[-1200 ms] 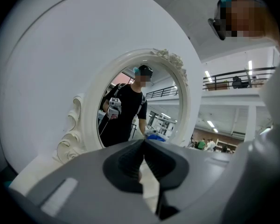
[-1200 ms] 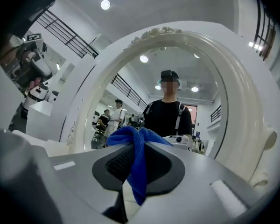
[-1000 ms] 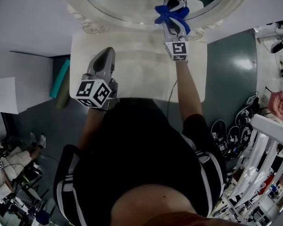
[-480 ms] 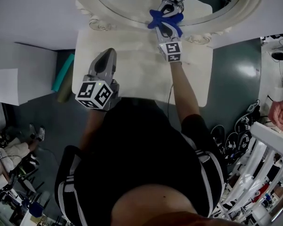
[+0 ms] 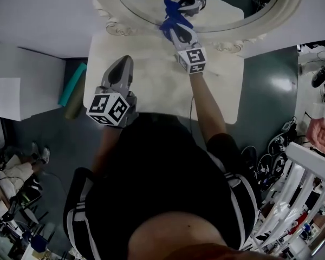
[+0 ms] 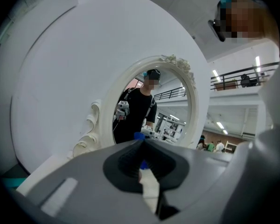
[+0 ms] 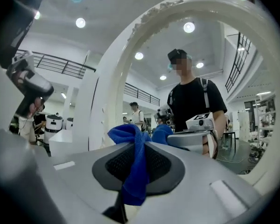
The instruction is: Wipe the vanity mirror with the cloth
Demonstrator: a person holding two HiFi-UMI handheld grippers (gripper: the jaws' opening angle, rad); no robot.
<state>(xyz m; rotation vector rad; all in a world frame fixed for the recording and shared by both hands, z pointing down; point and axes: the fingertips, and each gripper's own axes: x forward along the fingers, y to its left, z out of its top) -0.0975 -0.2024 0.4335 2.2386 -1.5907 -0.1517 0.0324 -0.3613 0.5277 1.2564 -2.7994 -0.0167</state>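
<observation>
Blue cloth (image 5: 168,11) is pinched in the closed right claw (image 7: 138,146) and pressed to the vanity mirror (image 5: 227,7) at its lower edge, so wiping looks under way. Left claw (image 5: 122,63) is closed, empty, parked above the worktop (image 5: 157,88), clear of the wipe.

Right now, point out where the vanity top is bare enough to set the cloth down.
Bare tabletop lies between the left gripper and the right forearm, and again from that forearm to the table's right edge. Crowded: the lower rim of the mirror frame, where the right gripper holds the blue cloth.
</observation>
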